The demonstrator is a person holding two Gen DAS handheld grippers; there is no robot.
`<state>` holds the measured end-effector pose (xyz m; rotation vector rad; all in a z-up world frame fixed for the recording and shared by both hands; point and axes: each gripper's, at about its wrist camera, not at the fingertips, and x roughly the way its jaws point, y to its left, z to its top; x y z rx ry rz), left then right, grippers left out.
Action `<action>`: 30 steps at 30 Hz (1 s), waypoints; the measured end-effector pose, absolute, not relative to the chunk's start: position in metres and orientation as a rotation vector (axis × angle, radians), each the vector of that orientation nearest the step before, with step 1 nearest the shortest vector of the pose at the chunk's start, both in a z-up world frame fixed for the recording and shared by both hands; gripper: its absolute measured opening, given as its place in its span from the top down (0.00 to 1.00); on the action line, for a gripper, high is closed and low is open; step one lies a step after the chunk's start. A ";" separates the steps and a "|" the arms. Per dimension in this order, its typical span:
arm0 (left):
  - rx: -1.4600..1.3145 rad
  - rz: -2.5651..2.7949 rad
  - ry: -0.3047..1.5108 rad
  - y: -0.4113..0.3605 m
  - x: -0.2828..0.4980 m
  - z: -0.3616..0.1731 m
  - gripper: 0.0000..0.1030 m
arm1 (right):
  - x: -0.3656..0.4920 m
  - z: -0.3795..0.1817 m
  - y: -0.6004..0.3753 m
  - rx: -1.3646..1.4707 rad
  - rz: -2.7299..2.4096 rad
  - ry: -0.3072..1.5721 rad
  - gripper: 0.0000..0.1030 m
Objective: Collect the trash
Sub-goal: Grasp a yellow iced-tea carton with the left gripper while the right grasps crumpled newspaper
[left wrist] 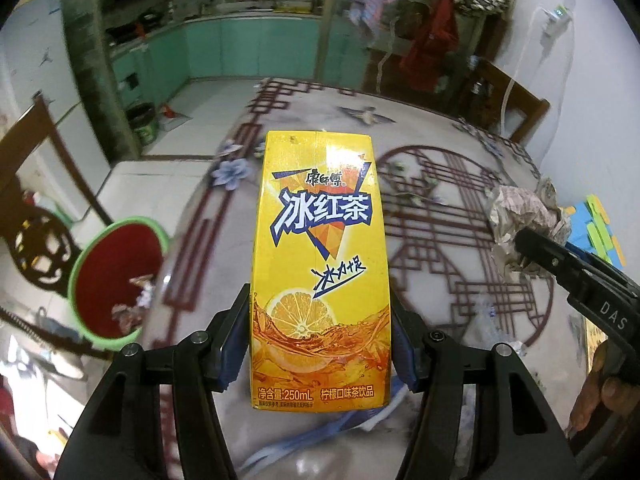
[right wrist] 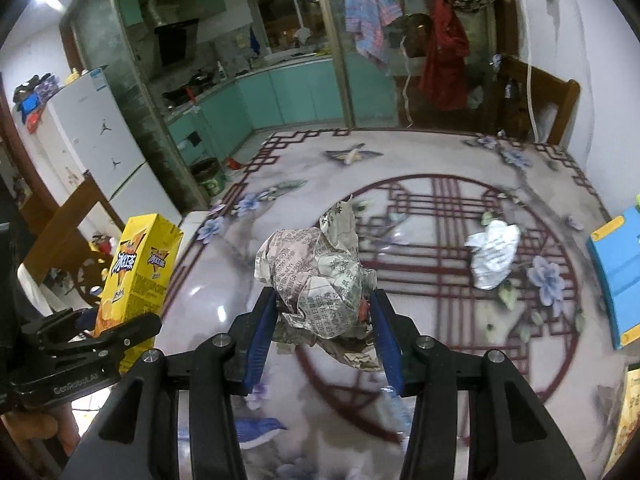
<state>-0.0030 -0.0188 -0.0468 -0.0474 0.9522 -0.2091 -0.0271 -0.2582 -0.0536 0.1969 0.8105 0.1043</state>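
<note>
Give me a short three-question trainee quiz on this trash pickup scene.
1. True or false: the left tool grips a yellow iced-tea carton.
2. What does the right tool hold? A) crumpled newspaper ball B) glass bottle C) spoon
3. Fill in: the round bin beside the table has a ____ rim and already holds scraps.

Key: 1 true; 2 A; 3 green.

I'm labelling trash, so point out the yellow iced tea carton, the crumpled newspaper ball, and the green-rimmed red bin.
Yellow iced tea carton [left wrist: 320,264], left wrist view, front face.
Crumpled newspaper ball [right wrist: 320,276], right wrist view, middle.
Green-rimmed red bin [left wrist: 116,276], left wrist view, red inner wall.
</note>
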 end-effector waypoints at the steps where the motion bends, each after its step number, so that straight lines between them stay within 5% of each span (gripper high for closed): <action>1: -0.054 -0.198 0.952 -0.012 -0.003 -0.047 0.43 | -0.025 -0.054 -0.252 0.193 0.117 0.812 0.56; 30: -0.116 -0.111 1.017 0.210 0.039 -0.085 0.43 | 0.023 -0.048 -0.012 0.096 0.190 0.845 0.56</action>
